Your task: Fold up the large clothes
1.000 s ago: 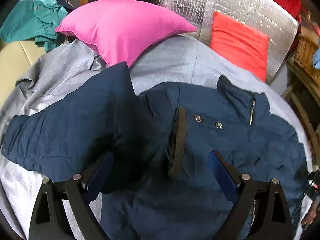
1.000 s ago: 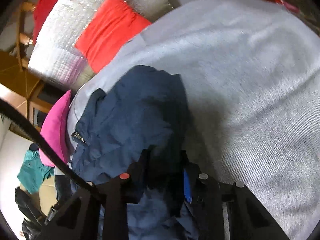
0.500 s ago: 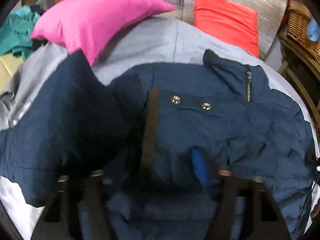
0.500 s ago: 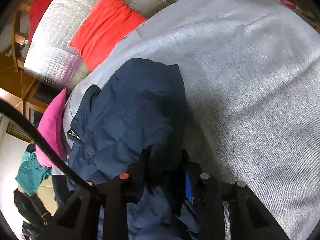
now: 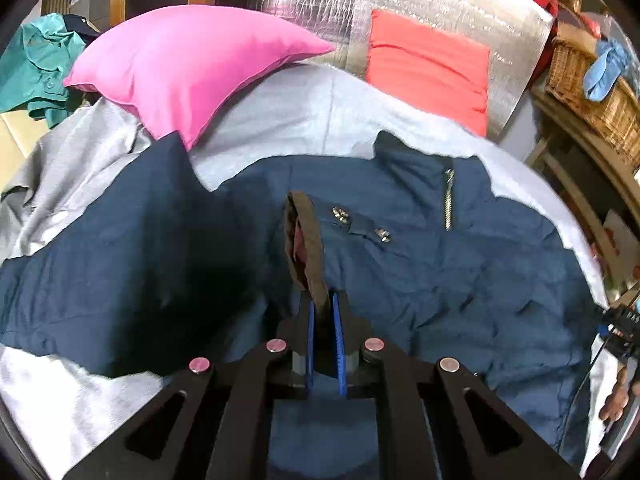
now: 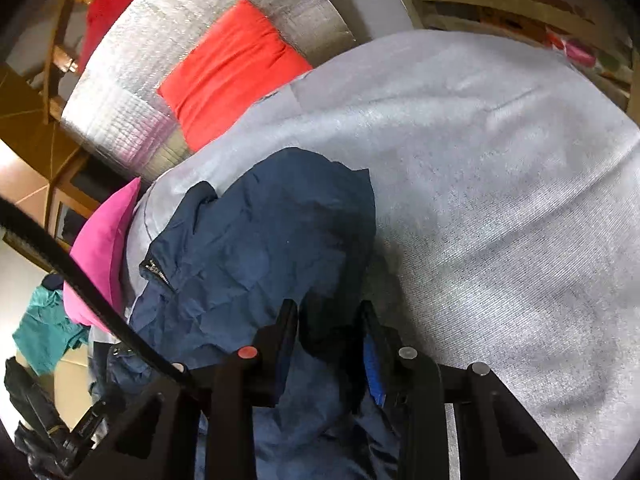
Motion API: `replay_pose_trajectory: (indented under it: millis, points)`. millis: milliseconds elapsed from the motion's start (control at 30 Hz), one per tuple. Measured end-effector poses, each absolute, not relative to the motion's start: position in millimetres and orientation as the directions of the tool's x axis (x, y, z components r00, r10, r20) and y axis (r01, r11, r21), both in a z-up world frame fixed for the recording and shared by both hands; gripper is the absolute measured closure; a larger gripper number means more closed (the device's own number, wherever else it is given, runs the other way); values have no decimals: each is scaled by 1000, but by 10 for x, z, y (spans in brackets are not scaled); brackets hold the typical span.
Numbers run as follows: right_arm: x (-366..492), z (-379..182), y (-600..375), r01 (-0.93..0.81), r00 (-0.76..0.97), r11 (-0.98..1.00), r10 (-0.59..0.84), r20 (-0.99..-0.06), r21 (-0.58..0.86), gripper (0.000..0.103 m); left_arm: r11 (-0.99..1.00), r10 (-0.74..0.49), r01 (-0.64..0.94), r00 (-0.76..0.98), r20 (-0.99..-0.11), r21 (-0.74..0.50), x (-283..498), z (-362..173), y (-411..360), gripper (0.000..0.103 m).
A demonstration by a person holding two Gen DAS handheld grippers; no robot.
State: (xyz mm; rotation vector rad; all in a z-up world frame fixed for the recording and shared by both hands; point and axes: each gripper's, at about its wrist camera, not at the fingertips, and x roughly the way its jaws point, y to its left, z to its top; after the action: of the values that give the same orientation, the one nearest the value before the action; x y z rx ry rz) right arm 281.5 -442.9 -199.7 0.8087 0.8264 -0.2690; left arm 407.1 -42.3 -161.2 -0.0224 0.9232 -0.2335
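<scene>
Left gripper (image 5: 324,312) has just snapped from wide open to clenched on the brown strap (image 5: 306,240) at the front edge of the navy jacket (image 5: 440,280), which lies spread across the grey bedcover (image 5: 300,112) below the pink pillow (image 5: 180,68). Right gripper (image 6: 328,336) is unchanged, its jaws still pinching a bunched fold of the jacket's far side. With both edges now held, my judgement is that the setup for a fold is complete and the jacket can be lifted and doubled over.
</scene>
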Motion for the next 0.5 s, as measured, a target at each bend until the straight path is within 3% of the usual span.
replay_pose_trajectory:
  millis: [233, 300, 333, 400, 433, 467, 500]
  points:
    - [2867, -2140, -4445, 545, 604, 674, 97, -791, 499, 69, 987, -142, 139, 472, -870, -85, 4204, -1928, -292, 89]
    - [2858, -2092, -4444, 550, 598, 682, 83, -798, 482, 65, 987, -141, 141, 480, -866, -83, 4191, -1868, -272, 88]
    - [2866, -2076, -4449, 556, 590, 686, 74, -804, 470, 56, 985, -157, 145, 492, -856, -97, 4163, -1801, -246, 86]
    - [2835, -2012, -4491, 570, 586, 689, 40, -809, 447, 51, 984, -168, 146, 539, -825, -105, 4071, -1635, -141, 78]
    - [2793, -1956, -4519, 580, 596, 685, 11, -803, 440, 51, 984, -172, 141, 573, -801, -110, 4013, -1521, -42, 66]
    - [2734, -1869, -4555, 594, 610, 680, -33, -792, 430, 51, 985, -168, 128, 596, -785, -115, 3978, -1450, 51, 48]
    - [2690, -1815, -4568, 602, 621, 678, -65, -781, 422, 51, 987, -158, 102, 621, -768, -121, 3950, -1381, 173, 38]
